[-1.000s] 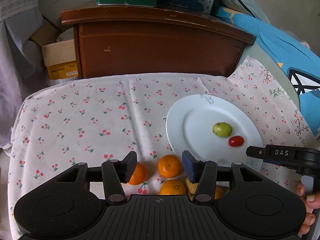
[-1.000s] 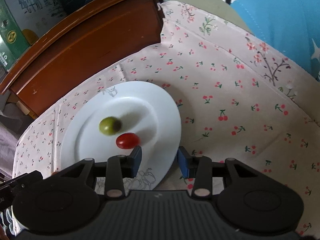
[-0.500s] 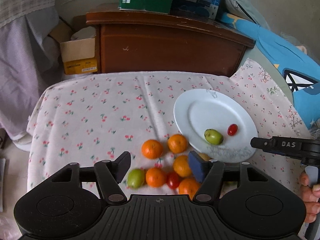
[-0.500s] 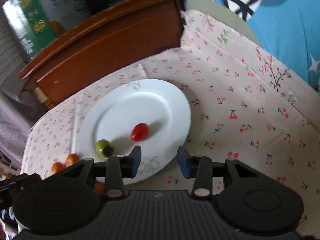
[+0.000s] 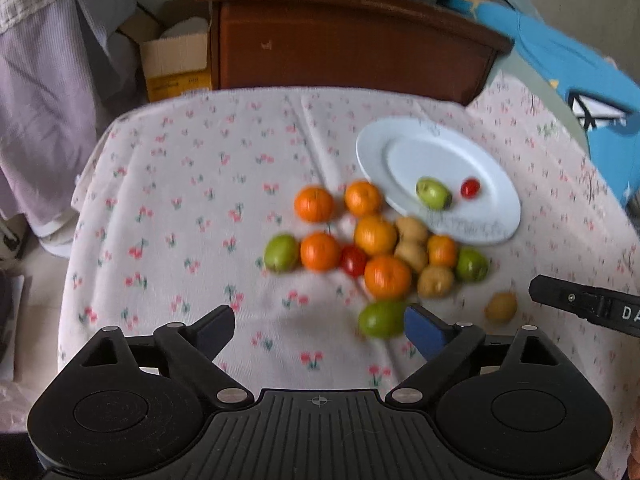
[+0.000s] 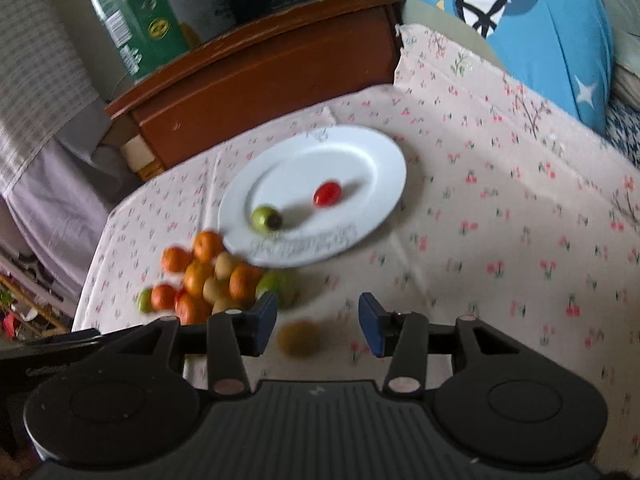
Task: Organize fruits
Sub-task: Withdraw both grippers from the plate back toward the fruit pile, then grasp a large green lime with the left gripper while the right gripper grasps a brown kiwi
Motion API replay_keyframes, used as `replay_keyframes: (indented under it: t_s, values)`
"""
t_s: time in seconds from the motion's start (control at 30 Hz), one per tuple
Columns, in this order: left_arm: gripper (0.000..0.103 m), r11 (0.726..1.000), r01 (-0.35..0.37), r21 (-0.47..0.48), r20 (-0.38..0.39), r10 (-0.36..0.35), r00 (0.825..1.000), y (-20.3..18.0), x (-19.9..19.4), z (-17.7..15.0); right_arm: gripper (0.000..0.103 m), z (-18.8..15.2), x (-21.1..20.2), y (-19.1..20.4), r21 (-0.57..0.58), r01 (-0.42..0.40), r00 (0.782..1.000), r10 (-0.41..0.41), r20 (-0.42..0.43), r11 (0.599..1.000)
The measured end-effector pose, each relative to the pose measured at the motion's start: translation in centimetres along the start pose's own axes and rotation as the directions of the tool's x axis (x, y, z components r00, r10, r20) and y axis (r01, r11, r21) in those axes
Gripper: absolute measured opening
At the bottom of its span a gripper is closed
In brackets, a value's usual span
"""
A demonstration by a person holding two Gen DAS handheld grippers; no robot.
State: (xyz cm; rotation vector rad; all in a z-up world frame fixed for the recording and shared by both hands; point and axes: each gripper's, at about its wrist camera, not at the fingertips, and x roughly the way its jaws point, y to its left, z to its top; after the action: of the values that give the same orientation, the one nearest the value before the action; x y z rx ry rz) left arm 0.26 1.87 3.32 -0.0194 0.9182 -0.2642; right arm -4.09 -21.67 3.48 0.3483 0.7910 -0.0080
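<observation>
Left tool [image 5: 318, 330] was released, jaws just opened wide, nothing between them; a green fruit [image 5: 380, 319] sat just beside its right finger, on the cloth [image 5: 180, 200]. The tabletop was covered by that cherry-print cloth. Going left to right across the middle of the tabletop: another green fruit [image 5: 281, 252], then a tight pile of oranges [image 5: 320, 251], a red tomato [image 5: 353, 260], tan fruits [image 5: 412, 230] and a third green fruit [image 5: 472, 265]. One tan fruit [image 5: 501, 307] lay apart, nearer the front edge. White plate [image 5: 496, 216] sat toward the right back of the tabletop, touching the pile; it held a green fruit [image 5: 433, 193] and a small tomato [image 5: 469, 188], apart from each other. Right tool [image 6: 318, 322] was released too, jaws just opened a little further, hovering over the lone tan fruit [image 6: 299, 338], pads clear of it. Pictures were blurred.
</observation>
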Motion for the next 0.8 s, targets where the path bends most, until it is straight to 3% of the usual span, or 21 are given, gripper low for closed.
replay_keyframes:
  t_s: [0.17,0.37,0.67,0.8]
  values:
    - [0.093,0.999,0.014,0.038,-0.023,-0.013,1.0,-0.4,0.3,-1.3,0.048,-2.0,-0.4,0.4,-0.018,0.004,1.0,-0.004,-0.02,1.0]
    - [0.093,0.997,-0.002,0.079,0.01,0.001,1.0,-0.7,0.2,-1.5,0.048,-2.5,0.3,0.8,-0.043,0.006,1.0,-0.007,-0.025,0.999]
    - [0.092,0.993,0.038,0.107,0.097,-0.049,0.994,-1.3,-0.4,-1.5,0.048,-2.4,1.4,1.4,-0.051,-0.003,1.0,0.002,-0.026,0.999]
    - [0.09,0.989,0.024,0.146,0.108,-0.04,0.993,-2.1,-0.1,-1.6,0.045,-2.4,1.6,1.6,-0.062,-0.005,1.0,0.004,-0.025,0.998]
